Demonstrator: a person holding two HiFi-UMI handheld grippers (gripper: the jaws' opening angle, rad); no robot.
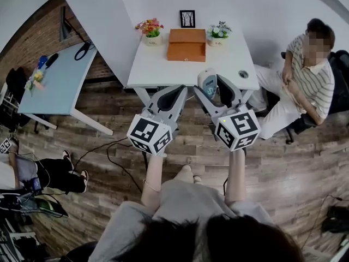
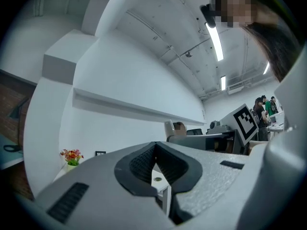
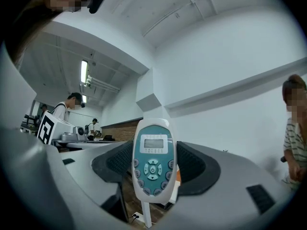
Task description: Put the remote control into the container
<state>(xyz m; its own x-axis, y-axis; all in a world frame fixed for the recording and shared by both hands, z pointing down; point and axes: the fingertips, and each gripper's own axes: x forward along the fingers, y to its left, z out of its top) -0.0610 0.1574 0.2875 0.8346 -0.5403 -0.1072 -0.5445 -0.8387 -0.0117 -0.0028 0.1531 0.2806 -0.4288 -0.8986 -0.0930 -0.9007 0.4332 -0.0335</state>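
Note:
A white and teal remote control (image 3: 152, 159) stands upright between the black pads of my right gripper (image 3: 154, 163), which is shut on its two sides. From the head view, that remote control (image 1: 206, 81) and right gripper (image 1: 210, 87) hang just in front of the white table's (image 1: 158, 72) near edge. An orange box-shaped container (image 1: 186, 44) sits at the back middle of the table, well beyond both grippers. My left gripper (image 1: 175, 94) is beside the right one; in its own view the left gripper (image 2: 154, 145) shows fingertips together and nothing held.
Two flower pots (image 1: 151, 30) (image 1: 218, 33) flank the container, with a small picture frame (image 1: 187, 18) behind it. A round object (image 1: 243, 74) lies near the table's right edge. A person in a striped shirt (image 1: 308, 75) sits at the right. A pale blue table (image 1: 54, 86) stands at the left.

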